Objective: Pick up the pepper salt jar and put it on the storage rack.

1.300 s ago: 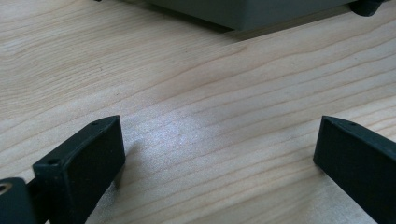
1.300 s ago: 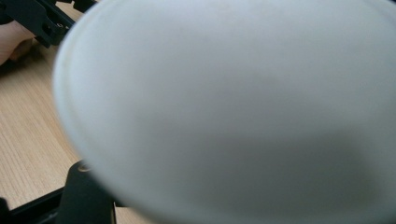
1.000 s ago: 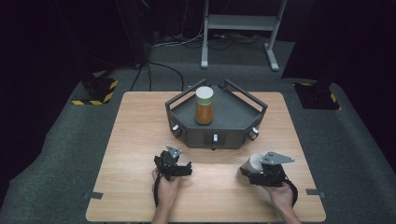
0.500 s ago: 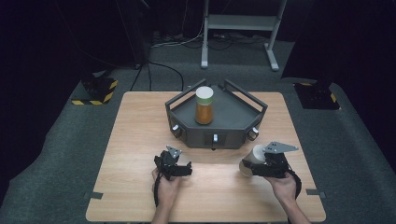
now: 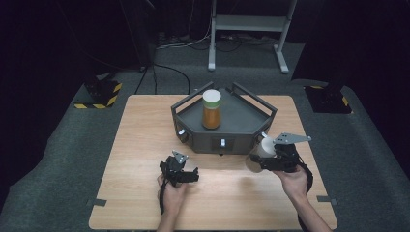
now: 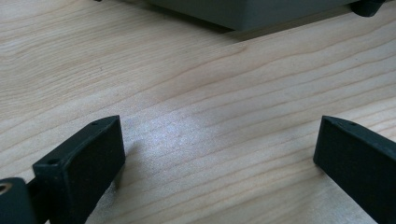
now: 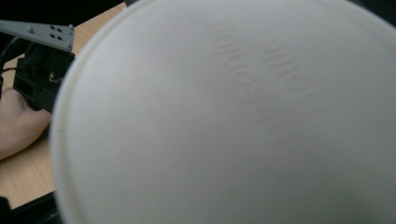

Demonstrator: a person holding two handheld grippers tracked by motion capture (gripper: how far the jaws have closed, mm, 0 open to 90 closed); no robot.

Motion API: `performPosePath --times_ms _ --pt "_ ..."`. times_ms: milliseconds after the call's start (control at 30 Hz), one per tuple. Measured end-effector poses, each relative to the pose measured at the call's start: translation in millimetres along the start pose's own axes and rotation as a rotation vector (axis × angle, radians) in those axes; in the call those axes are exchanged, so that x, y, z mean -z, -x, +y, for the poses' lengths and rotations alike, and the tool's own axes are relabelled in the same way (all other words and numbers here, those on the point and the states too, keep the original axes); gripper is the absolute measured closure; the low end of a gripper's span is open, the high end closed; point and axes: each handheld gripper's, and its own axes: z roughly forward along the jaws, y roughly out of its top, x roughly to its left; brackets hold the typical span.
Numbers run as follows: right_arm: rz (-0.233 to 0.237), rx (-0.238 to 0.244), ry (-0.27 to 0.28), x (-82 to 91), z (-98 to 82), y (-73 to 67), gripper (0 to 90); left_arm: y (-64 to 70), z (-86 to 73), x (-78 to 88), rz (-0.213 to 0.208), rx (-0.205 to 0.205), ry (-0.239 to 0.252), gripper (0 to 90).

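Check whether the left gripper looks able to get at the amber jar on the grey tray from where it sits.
Probably yes. The left gripper rests open and empty on the table, and the amber jar stands alone on the grey tray; only the tray's raised rail might hinder it.

Bare table [image 5: 145,145] left; grey tray [image 5: 241,135] blocks centre.

two jars [image 5: 211,110], one tray [image 5: 251,129], two grippers [image 5: 186,175]

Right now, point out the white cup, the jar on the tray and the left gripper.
white cup [image 5: 259,152]: high view, its side wall.
jar [image 5: 211,115]: high view, its amber body.
left gripper [image 5: 192,175]: high view, midway between its fingertips.
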Motion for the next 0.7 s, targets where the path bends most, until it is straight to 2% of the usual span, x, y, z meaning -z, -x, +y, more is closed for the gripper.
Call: performPosePath --times_ms 267,700 --pt "-0.005 0.018 0.003 3.9 26.7 -2.1 33.1 -0.1 0.1 0.0 0.0 0.0 0.0 1.9" --pt "-0.003 0.006 0.002 4.7 64.7 3.5 33.3 -0.6 0.1 0.0 -0.003 0.0 -0.001 1.9"
